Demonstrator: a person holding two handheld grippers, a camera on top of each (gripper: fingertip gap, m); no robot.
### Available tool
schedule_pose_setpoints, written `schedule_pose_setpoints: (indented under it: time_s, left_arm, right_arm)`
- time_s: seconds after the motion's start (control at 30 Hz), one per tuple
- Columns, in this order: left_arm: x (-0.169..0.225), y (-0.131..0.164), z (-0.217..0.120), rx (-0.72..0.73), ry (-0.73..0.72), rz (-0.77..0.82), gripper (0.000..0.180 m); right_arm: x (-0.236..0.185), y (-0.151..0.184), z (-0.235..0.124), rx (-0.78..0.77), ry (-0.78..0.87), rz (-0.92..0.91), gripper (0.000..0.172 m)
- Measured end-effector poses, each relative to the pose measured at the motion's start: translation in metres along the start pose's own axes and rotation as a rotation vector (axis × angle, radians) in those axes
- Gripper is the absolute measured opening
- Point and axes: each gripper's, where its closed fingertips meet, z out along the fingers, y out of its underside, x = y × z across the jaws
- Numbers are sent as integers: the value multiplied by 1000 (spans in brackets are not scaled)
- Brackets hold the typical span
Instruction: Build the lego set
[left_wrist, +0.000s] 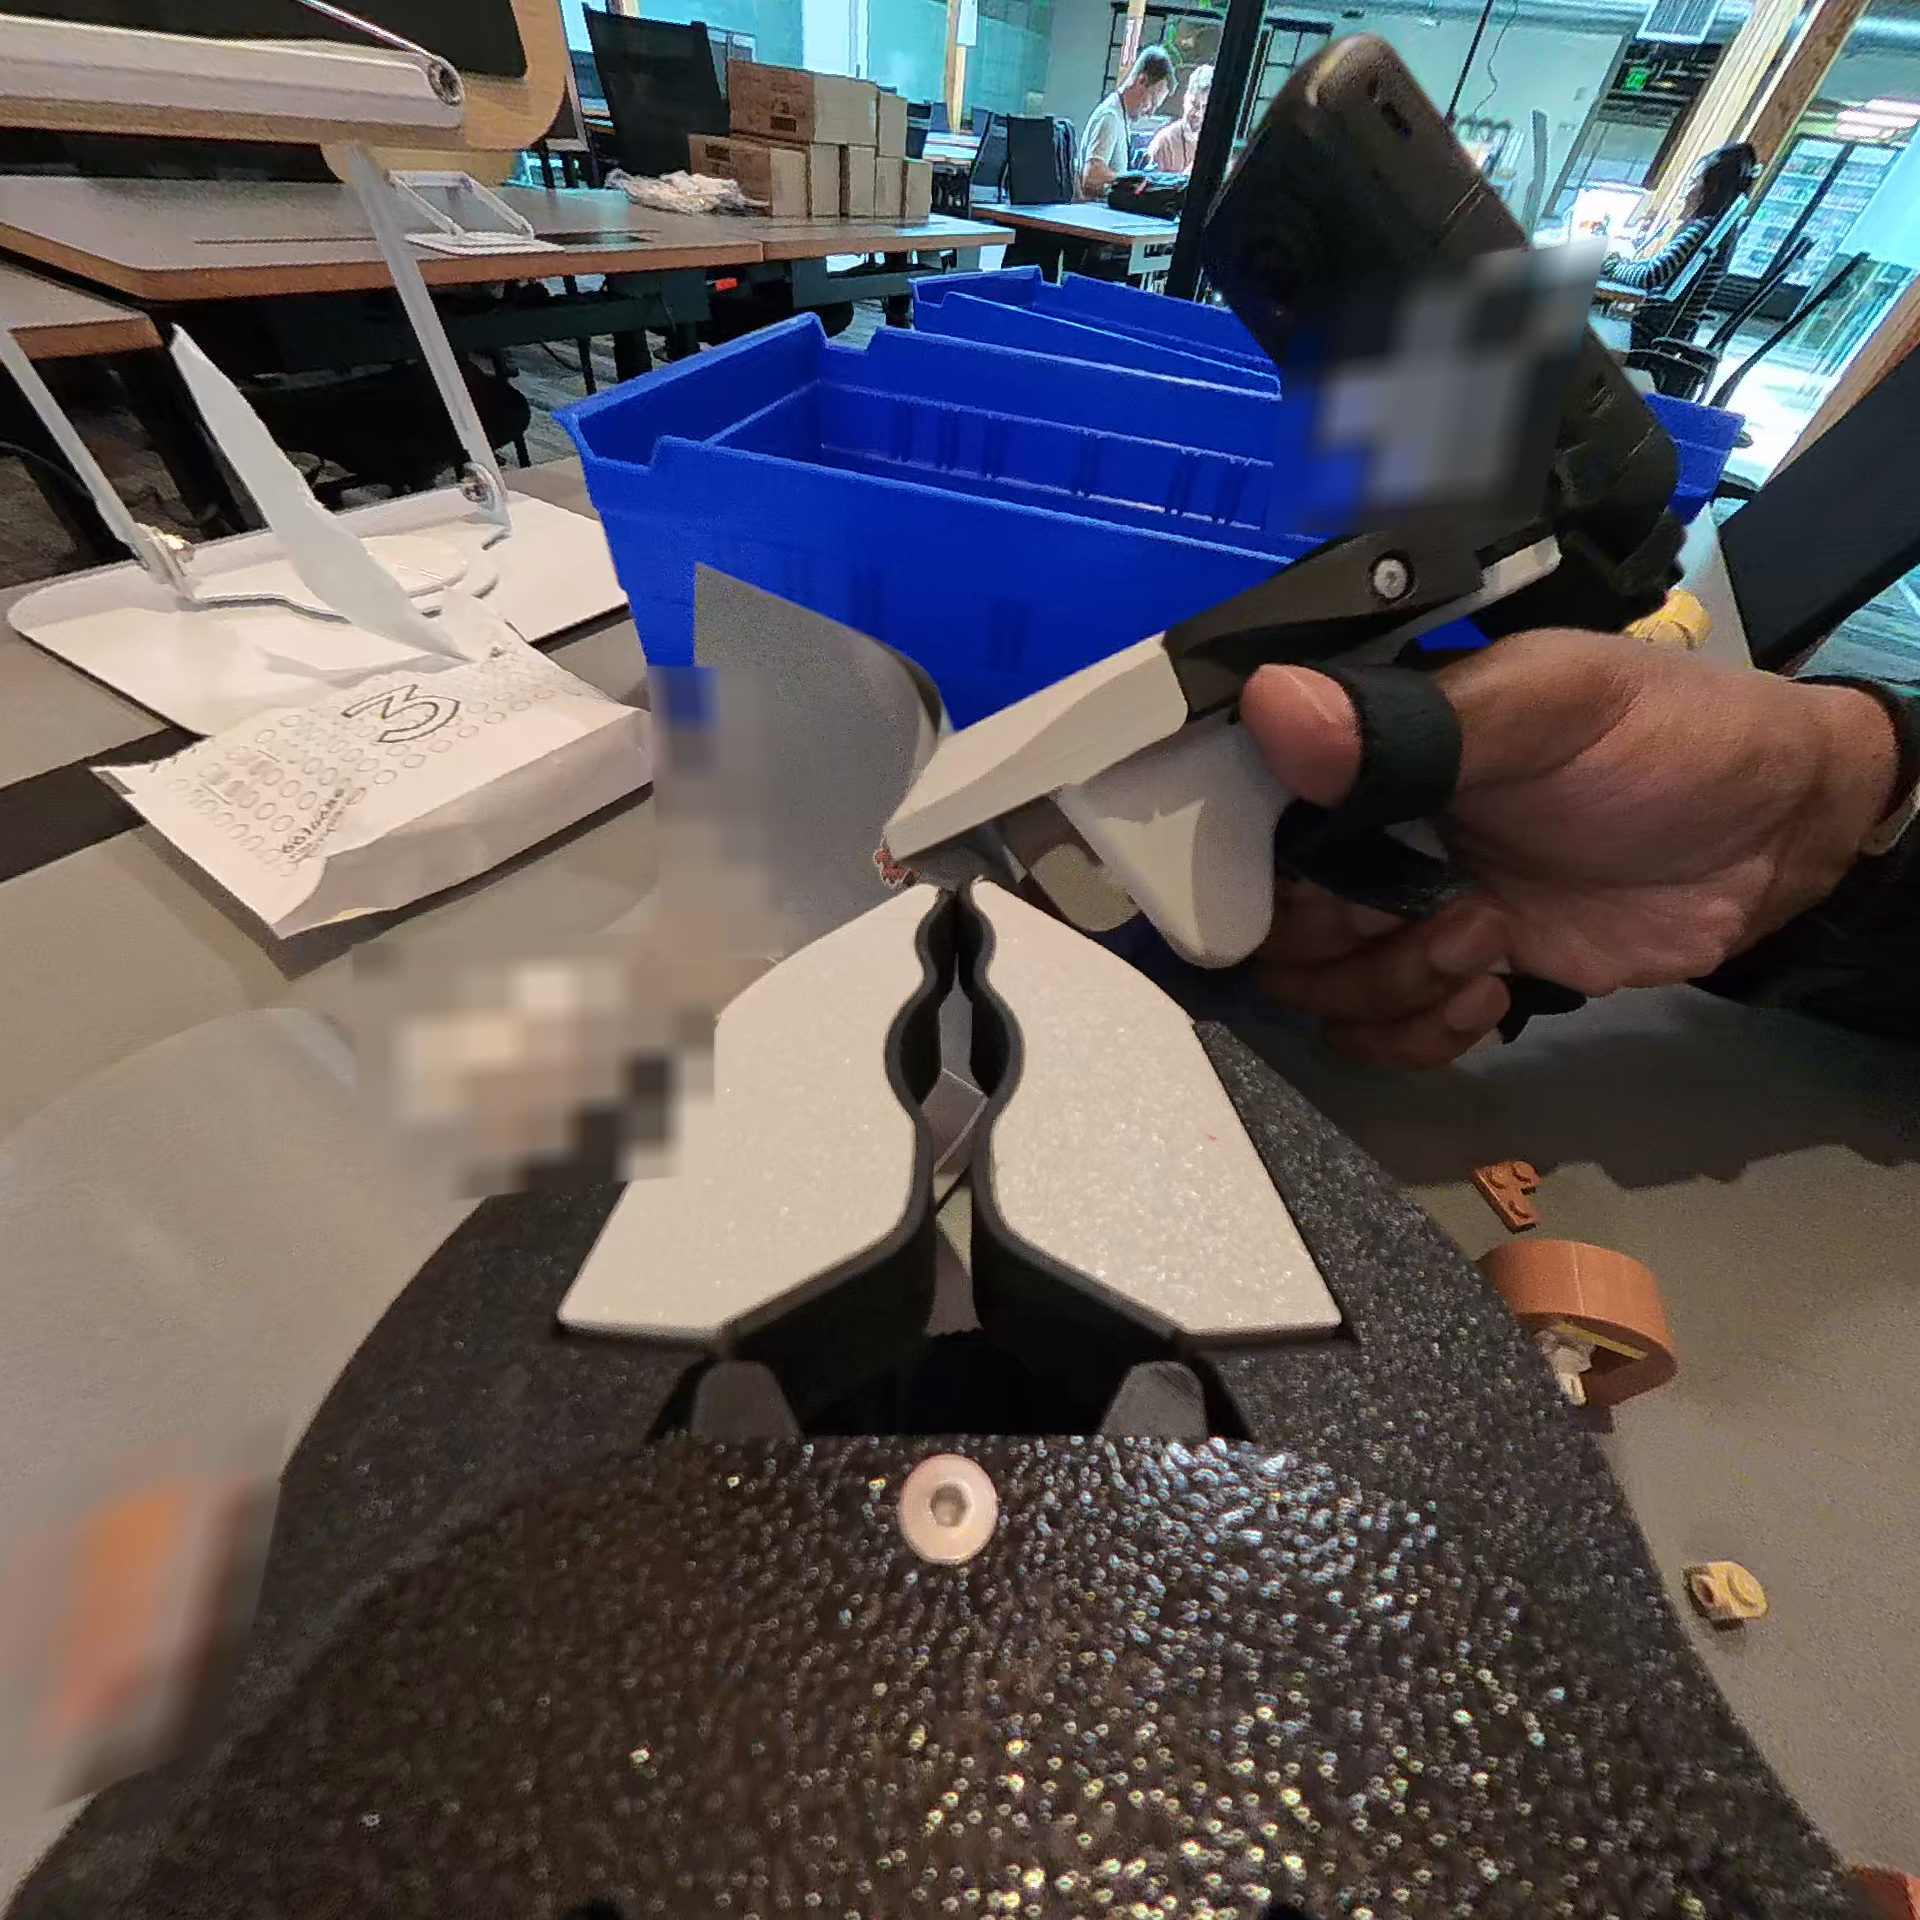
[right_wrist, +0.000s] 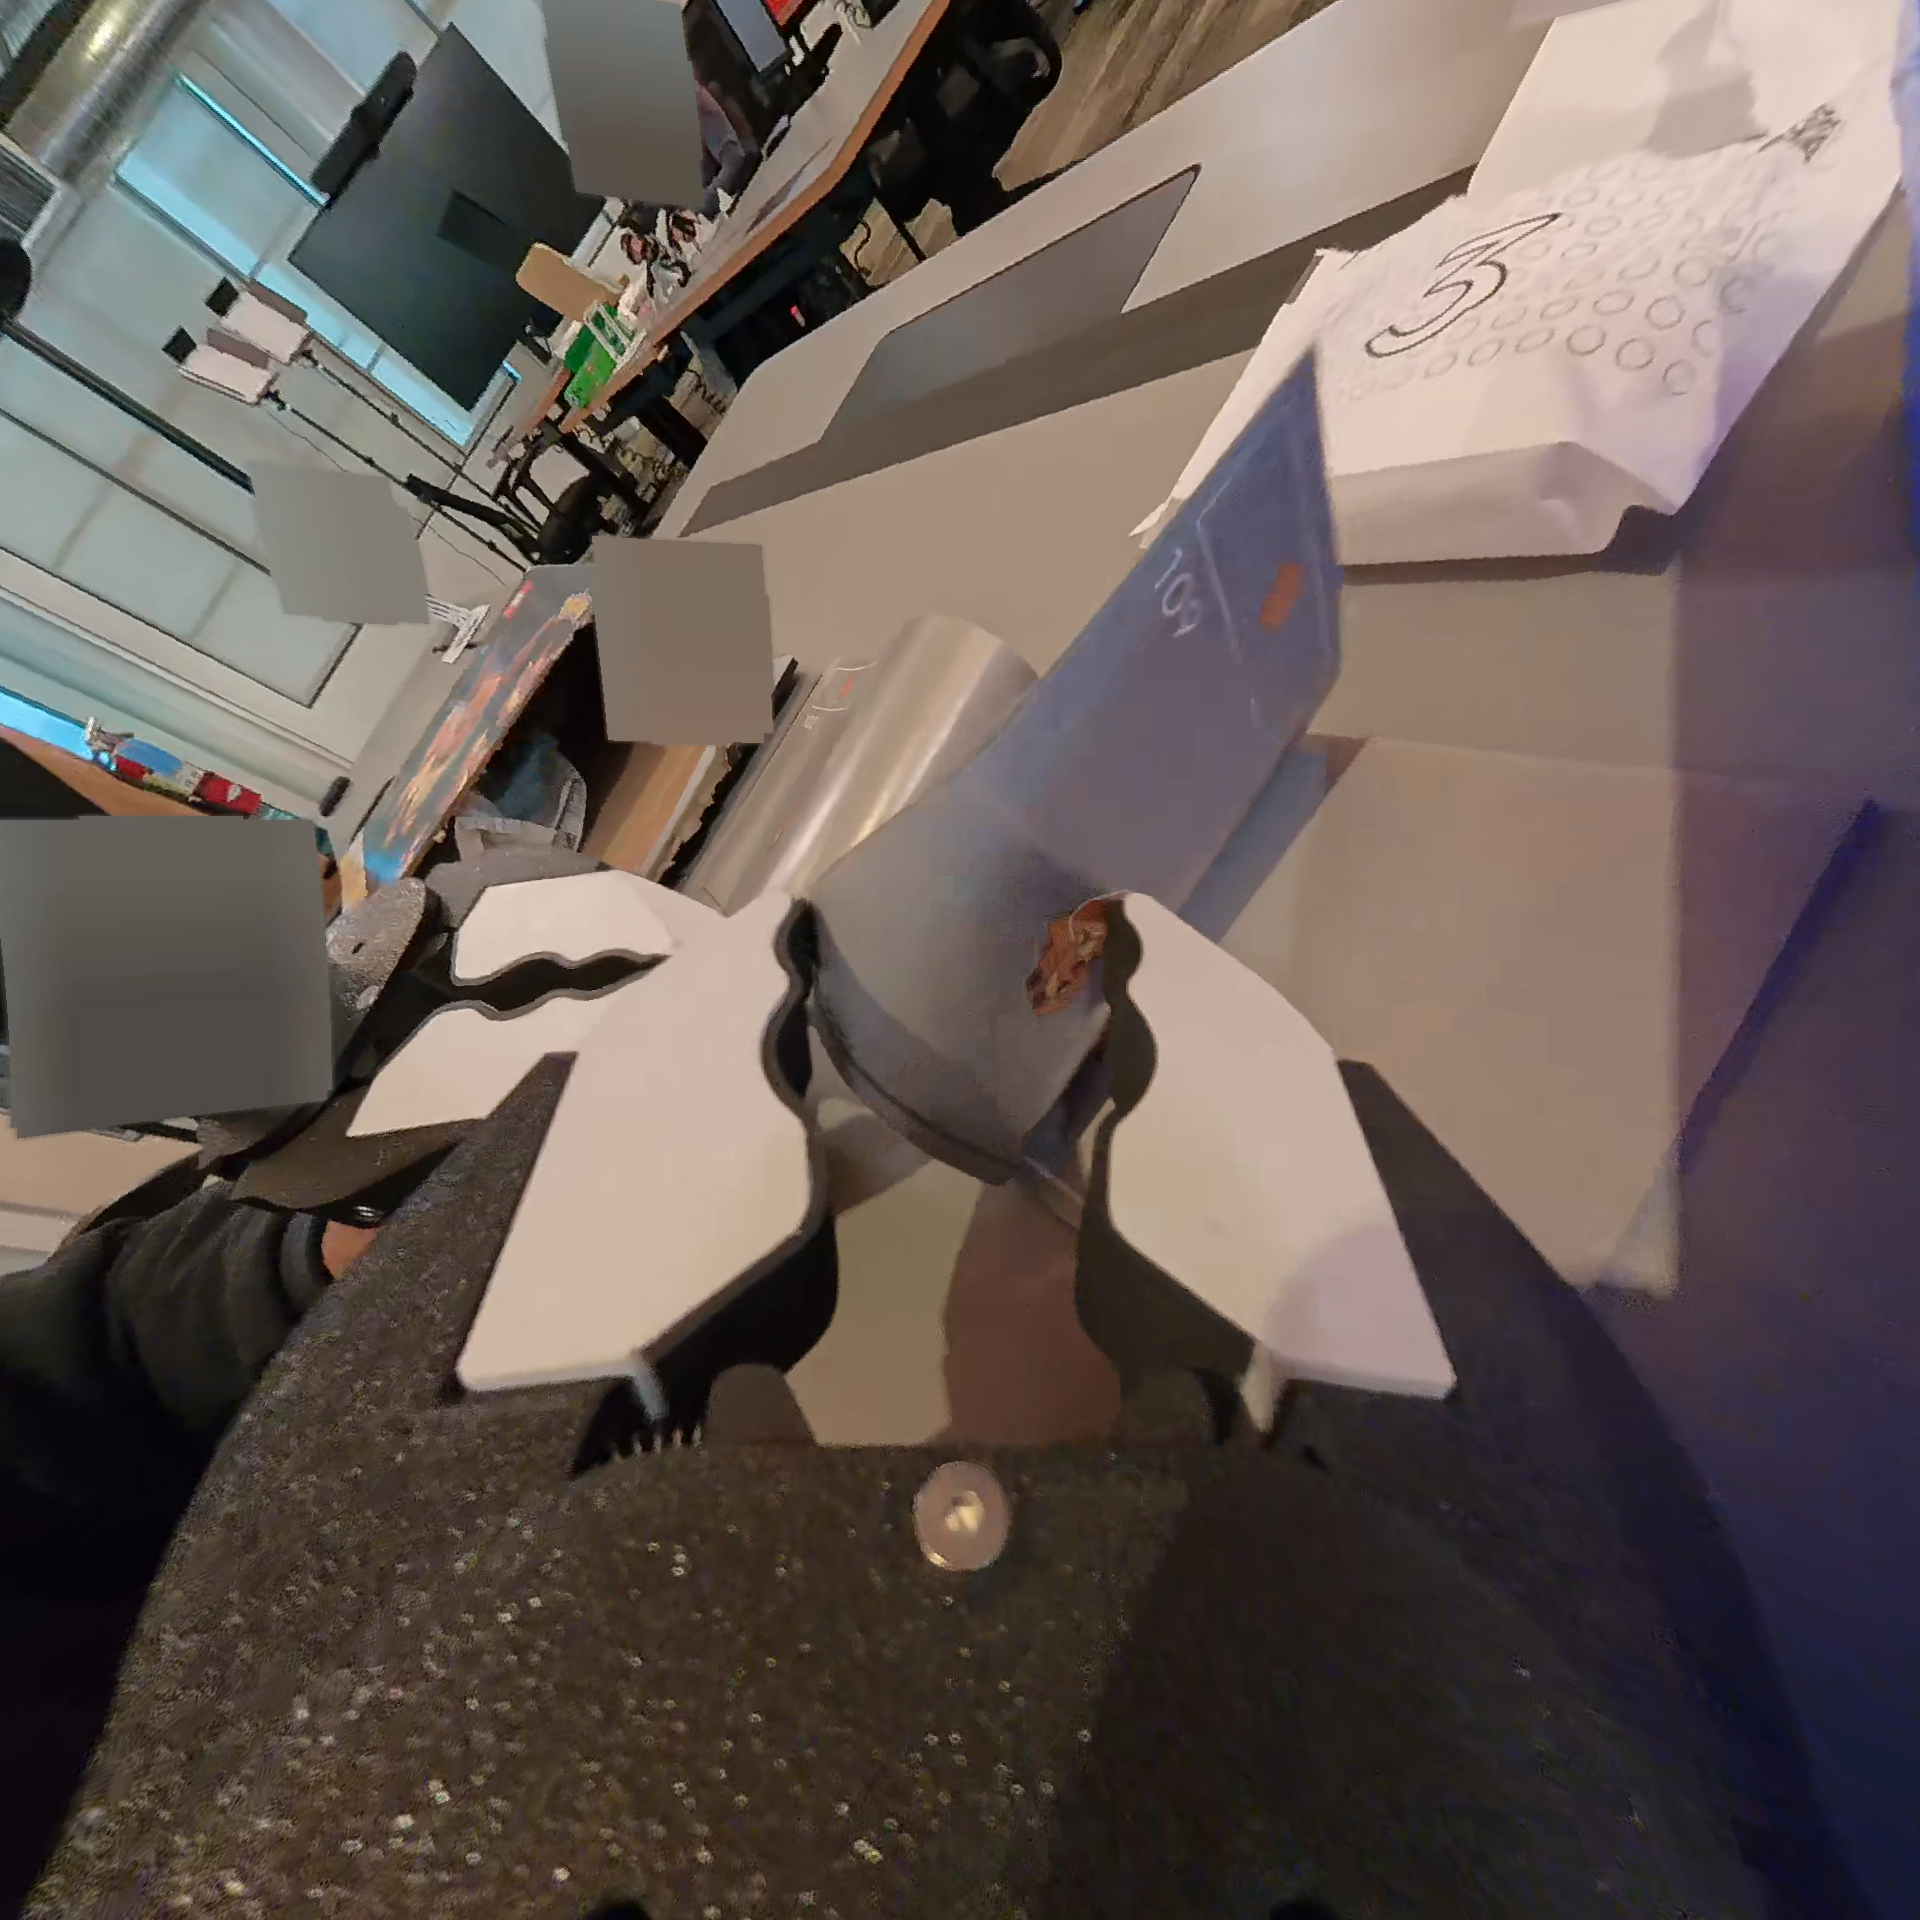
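Observation:
My left gripper (left_wrist: 956, 896) is shut on a thin grey page of a booklet (left_wrist: 810, 748); the sheet shows between its fingers and curls up behind the tips. It also shows shut at the left of the right wrist view (right_wrist: 561, 977). My right gripper (right_wrist: 961, 914) is open. The curled grey-blue page (right_wrist: 935, 1039) stands between its fingers, and a small brown printed patch (right_wrist: 1070, 961) sits by the right finger. In the left wrist view a hand holds that gripper on the right, its upper finger (left_wrist: 1039, 748) over the page's edge.
Blue plastic bins (left_wrist: 935, 520) stand behind the page. A white paper bag (left_wrist: 395, 769) and a white stand (left_wrist: 312, 582) lie at left. A brown round part (left_wrist: 1579, 1320), a small brown plate (left_wrist: 1507, 1193) and a tan piece (left_wrist: 1725, 1592) lie on the grey table at right. The tan piece (left_wrist: 1725, 1592) is about equally far from each gripper, around 20 cm.

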Motion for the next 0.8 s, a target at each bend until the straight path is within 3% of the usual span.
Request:
schedule_pose_setpoints:
  time_s: [0.4, 0.47, 0.6, 0.67, 0.8]
  left_arm:
    - [-18, -6, -3, 3, -18, -86, 0]
    - [-19, -17, -4, 8, 41, -138, 0]
    - [-11, -25, 2, -123, 191, -198, 0]
    - [-6, -24, 6, -200, 232, -212, 28]
    - [-4, -23, 11, -262, 229, -170, 29]
  right_arm:
    - [-6, 1, -5, 14, -53, -44, 47]
    - [-7, 4, -5, 3, -57, -70, 46]
    - [-7, 8, -3, -15, -33, -142, 46]
    - [-9, 8, -3, -15, -25, -172, 46]
    - [-13, 10, -2, -23, -21, -220, 46]
